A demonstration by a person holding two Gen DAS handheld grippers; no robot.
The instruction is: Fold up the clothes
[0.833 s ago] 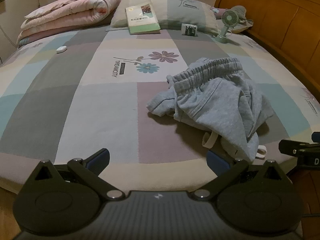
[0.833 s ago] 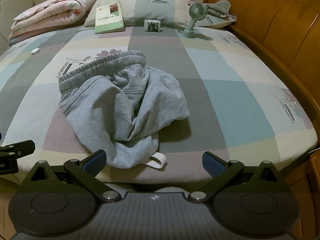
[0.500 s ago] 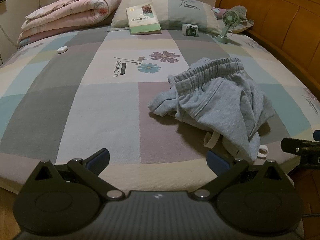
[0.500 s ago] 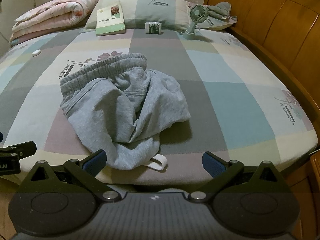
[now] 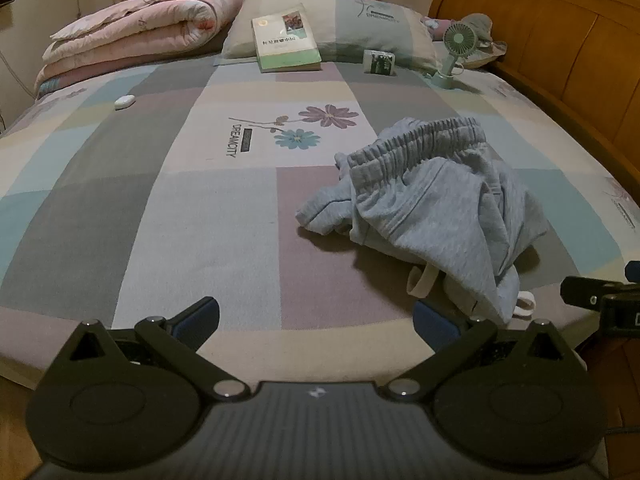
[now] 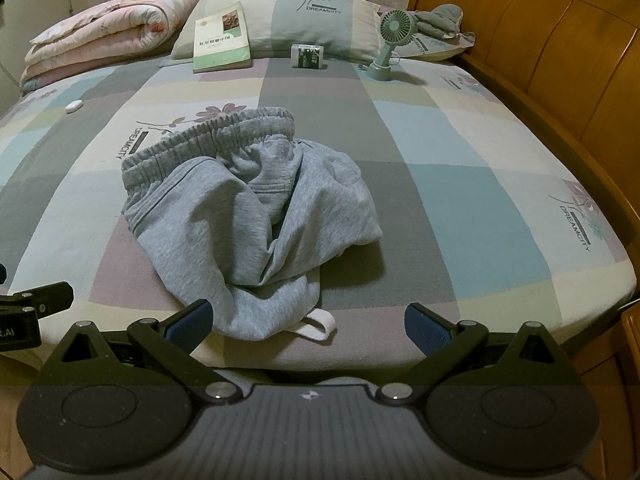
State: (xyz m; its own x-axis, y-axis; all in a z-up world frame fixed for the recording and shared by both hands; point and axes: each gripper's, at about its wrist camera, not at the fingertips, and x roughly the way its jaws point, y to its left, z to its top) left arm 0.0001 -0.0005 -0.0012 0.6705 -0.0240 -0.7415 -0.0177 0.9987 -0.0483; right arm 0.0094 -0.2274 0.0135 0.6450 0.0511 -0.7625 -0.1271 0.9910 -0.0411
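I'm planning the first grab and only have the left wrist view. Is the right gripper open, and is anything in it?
Observer: The right gripper is wide open and empty.
Operator: Where are the pants from there?
Observer: The grey sweatpants lie crumpled straight ahead of it, and their near end appears beside its left finger.
Operator: And the white loop?
Observer: In the right wrist view the white loop lies untouched on the sheet, and it appears in the gap between the fingers.
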